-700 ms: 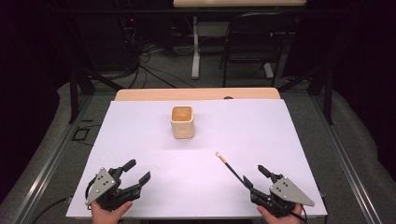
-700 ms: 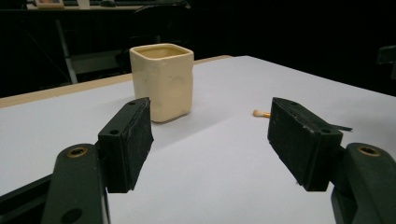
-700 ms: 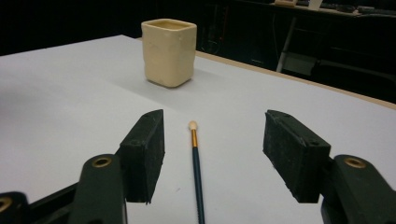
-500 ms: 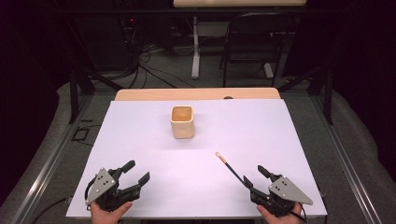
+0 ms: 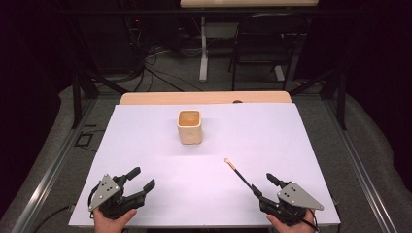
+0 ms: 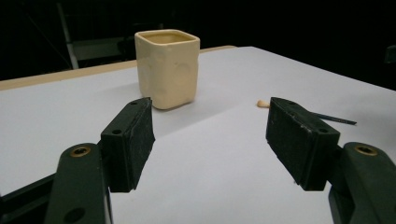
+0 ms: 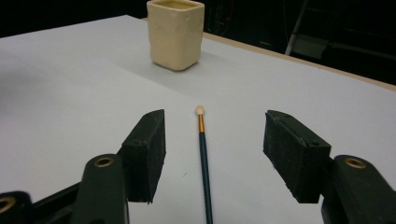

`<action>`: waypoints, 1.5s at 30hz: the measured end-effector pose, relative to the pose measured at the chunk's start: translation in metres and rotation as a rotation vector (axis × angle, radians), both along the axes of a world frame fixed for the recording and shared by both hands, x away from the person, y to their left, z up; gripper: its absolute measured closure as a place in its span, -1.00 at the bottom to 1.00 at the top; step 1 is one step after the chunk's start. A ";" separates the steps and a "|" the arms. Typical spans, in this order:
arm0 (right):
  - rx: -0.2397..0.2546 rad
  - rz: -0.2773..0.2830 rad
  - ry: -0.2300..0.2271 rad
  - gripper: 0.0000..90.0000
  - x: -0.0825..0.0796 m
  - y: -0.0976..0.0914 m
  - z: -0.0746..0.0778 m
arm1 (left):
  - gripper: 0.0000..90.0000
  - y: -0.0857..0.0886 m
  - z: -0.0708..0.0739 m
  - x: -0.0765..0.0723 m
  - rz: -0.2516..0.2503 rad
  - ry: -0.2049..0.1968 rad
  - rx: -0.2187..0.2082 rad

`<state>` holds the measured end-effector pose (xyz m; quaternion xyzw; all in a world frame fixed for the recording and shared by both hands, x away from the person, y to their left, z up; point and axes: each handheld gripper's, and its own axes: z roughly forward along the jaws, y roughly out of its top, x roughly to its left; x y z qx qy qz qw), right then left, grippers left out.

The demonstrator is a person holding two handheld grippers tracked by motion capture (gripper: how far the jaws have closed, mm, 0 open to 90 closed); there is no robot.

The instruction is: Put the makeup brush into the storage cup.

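One cream square cup (image 5: 189, 126) stood on the desk (image 5: 145, 145). One thin paintbrush (image 5: 239, 172) lay there too, one only. Two claws were counted: a left claw (image 5: 138, 179) and a right claw (image 5: 265, 187), each with two black jaws. One chair (image 5: 265, 43) stood behind.

A cup (image 5: 189, 126) stands on the table (image 5: 145, 145), toward its far middle. Nearer and to the right lies a paintbrush (image 5: 241, 175) — tip toward the cup, handle running between the jaws of the right gripper (image 5: 266, 188). The left gripper (image 5: 141, 178) sits at the near left corner — well apart from both.
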<state>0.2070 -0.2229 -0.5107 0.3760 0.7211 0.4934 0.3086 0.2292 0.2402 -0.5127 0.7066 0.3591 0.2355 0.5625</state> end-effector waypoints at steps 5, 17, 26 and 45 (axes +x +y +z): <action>-0.028 0.014 0.062 -0.12 0.002 0.004 -0.001 | -0.26 -0.001 -0.002 -0.003 0.008 0.016 0.003; 0.009 -0.013 0.103 -0.20 0.012 0.000 0.010 | -0.25 -0.003 -0.002 0.000 -0.007 0.038 -0.012; -0.023 0.014 0.149 -0.14 0.018 0.003 0.016 | -0.21 -0.003 -0.003 0.000 0.006 0.059 -0.013; -0.115 0.060 0.274 -0.16 0.033 0.014 0.034 | -0.19 0.000 -0.003 0.002 0.009 0.064 0.003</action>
